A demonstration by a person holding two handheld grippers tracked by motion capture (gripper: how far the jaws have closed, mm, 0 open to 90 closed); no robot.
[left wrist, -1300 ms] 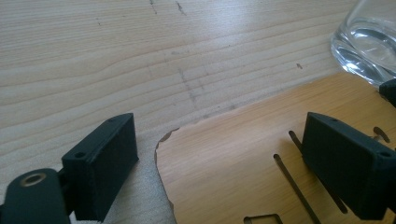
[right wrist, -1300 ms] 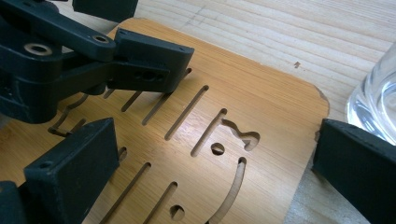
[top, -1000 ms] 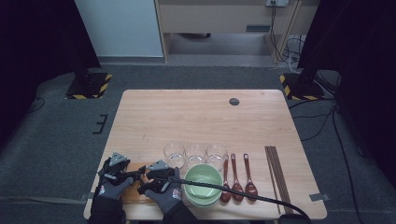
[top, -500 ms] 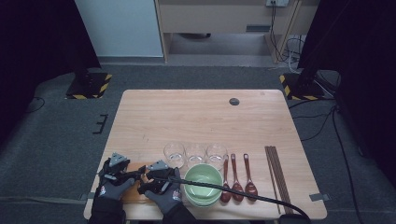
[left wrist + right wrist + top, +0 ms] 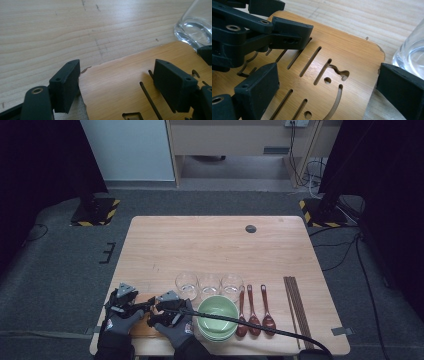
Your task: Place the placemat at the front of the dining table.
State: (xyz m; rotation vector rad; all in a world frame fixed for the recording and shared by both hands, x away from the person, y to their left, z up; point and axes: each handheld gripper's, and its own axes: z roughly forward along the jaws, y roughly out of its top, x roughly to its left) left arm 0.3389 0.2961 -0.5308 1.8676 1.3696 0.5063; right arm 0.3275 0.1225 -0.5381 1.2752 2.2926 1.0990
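Bamboo board [image 5: 332,65] is not yet lifted from the surface [image 5: 215,250], flanked by the wide-spread, empty fingers of the left gripper [image 5: 120,85] and right gripper [image 5: 324,95].

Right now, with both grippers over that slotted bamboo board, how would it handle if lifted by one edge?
The bamboo board looks thin and flat, so probably stiff and light. It lies flush on the table, so the jaws may struggle to get under it. Its smooth face could slip.

The table [image 5: 215,245] is pale wood with thin lines. The board [image 5: 342,57] is honey brown with dark slots. The bowl [image 5: 217,312] is light green. The spoons [image 5: 254,320] are reddish brown. The glasses [image 5: 210,284] are clear.
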